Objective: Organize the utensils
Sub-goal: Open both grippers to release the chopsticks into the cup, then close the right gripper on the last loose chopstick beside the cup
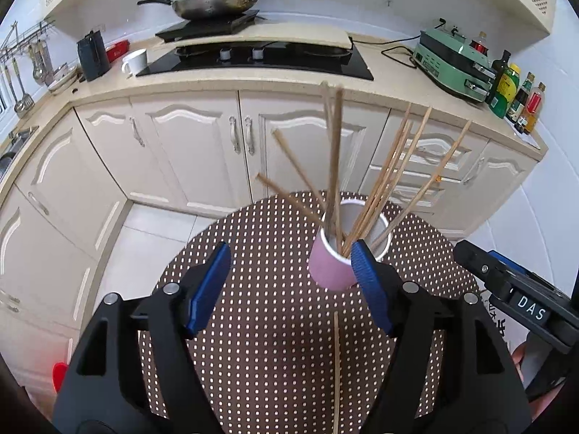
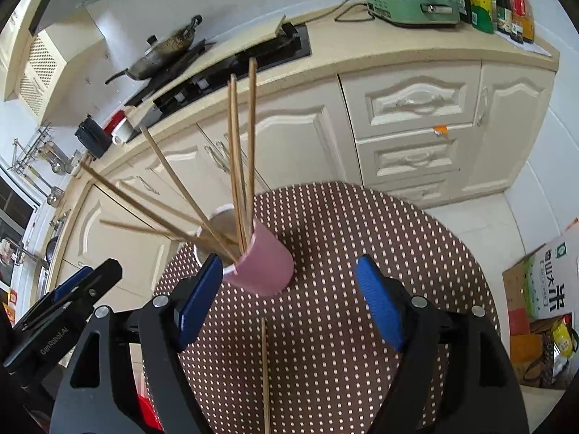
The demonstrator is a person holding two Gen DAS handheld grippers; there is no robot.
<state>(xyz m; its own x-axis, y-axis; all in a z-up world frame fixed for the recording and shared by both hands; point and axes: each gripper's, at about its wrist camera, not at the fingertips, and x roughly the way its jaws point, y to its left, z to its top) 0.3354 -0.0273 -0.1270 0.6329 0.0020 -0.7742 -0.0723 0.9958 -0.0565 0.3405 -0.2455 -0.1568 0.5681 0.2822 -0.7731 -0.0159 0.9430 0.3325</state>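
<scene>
A pink cup [image 1: 331, 269] stands on the round brown dotted table [image 1: 267, 343] and holds several wooden chopsticks [image 1: 334, 166] that fan out upward. One loose chopstick [image 1: 336, 372] lies flat on the table in front of the cup. My left gripper [image 1: 293, 285] is open and empty, just in front of the cup, its right fingertip by the rim. In the right wrist view the cup [image 2: 266, 266] sits left of centre, with the chopsticks [image 2: 240, 152] and the loose chopstick [image 2: 265, 376] below. My right gripper [image 2: 289, 300] is open and empty, its left fingertip near the cup's rim.
Cream kitchen cabinets [image 1: 202, 144] and a counter with a hob [image 1: 260, 58], a wok [image 1: 217, 1], a white mug [image 1: 135, 61], a green appliance [image 1: 452, 61] and bottles [image 1: 517, 97] lie beyond the table. A cardboard box [image 2: 542, 311] stands on the floor at right.
</scene>
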